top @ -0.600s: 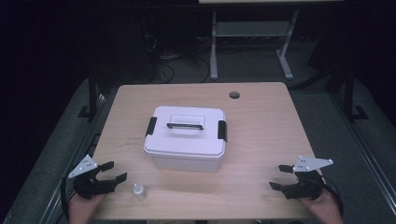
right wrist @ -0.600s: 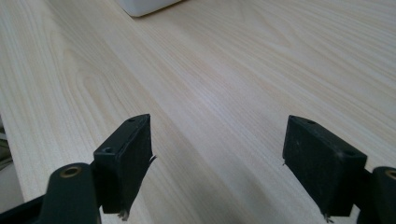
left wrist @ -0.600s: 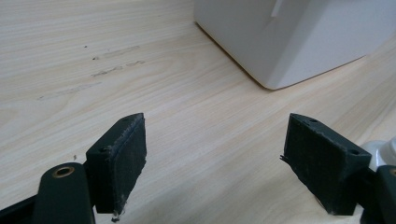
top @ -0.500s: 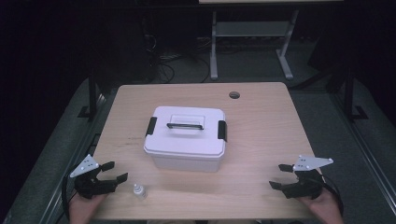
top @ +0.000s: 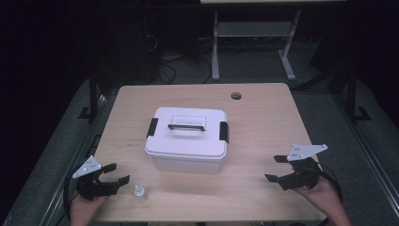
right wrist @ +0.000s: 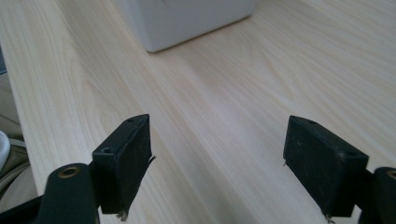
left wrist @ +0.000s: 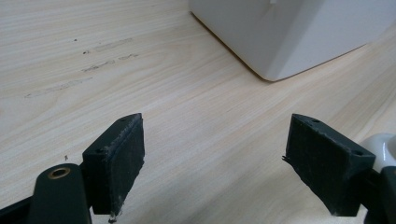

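Note:
A white lidded storage box (top: pixel 187 139) with a black handle and black side latches stands shut at the middle of the wooden table (top: pixel 263 117). Its lower corner appears in the left gripper view (left wrist: pixel 299 32) and in the right gripper view (right wrist: pixel 187 18). A small white bottle (top: pixel 140 192) stands upright near the front left edge, just right of my left gripper (top: pixel 116 173). That gripper (left wrist: pixel 224 163) is open over bare wood, with the bottle's white top (left wrist: pixel 384 145) behind its right jaw. My right gripper (top: pixel 277 168) is open at the front right (right wrist: pixel 219 163), empty.
A round cable hole (top: pixel 236 96) sits near the table's far edge. A metal frame of another table (top: pixel 249 42) stands on the dark floor behind. Bare wood lies between each gripper and the box.
The left gripper has shifted slightly; the bottle and box stand where they were. The right gripper has not visibly moved.

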### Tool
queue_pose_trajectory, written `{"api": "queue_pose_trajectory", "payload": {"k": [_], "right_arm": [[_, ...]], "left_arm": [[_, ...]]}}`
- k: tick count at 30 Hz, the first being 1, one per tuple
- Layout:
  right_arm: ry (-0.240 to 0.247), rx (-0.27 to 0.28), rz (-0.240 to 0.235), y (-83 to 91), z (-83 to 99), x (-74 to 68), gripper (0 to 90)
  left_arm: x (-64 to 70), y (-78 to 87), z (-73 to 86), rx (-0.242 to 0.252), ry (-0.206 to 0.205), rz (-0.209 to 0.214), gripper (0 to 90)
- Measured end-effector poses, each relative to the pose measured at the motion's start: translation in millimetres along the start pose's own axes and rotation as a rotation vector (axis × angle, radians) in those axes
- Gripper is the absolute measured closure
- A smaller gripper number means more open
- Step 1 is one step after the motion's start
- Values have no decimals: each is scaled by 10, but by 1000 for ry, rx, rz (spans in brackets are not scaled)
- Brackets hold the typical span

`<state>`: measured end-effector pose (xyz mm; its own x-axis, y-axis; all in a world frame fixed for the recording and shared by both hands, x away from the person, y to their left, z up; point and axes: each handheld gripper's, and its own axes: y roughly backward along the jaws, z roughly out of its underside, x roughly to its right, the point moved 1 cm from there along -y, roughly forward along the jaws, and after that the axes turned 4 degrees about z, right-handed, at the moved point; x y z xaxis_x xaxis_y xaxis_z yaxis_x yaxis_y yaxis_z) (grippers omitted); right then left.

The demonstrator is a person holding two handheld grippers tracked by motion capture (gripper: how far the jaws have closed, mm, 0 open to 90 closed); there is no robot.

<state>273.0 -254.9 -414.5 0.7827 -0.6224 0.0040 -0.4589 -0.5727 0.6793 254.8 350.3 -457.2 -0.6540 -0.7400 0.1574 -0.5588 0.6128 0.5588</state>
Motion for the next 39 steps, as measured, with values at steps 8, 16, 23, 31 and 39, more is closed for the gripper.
{"api": "queue_pose_trajectory", "payload": {"k": [8,16,23,31,39], "right_arm": [[49,-22,-40,-13,-385,-14,227],[83,-34,-83,-70,-704,-47,226],[123,-52,-103,-95,-942,-82,226],[150,-53,-112,-86,-1112,-92,227],[176,-57,-122,-84,-1313,-90,230]], "left_arm": [[-6,4,0,6,4,13,196],[-16,13,1,11,11,14,196],[-22,23,-4,15,11,18,196],[-18,5,-6,10,6,20,196],[-10,1,-12,5,4,28,197]]}}
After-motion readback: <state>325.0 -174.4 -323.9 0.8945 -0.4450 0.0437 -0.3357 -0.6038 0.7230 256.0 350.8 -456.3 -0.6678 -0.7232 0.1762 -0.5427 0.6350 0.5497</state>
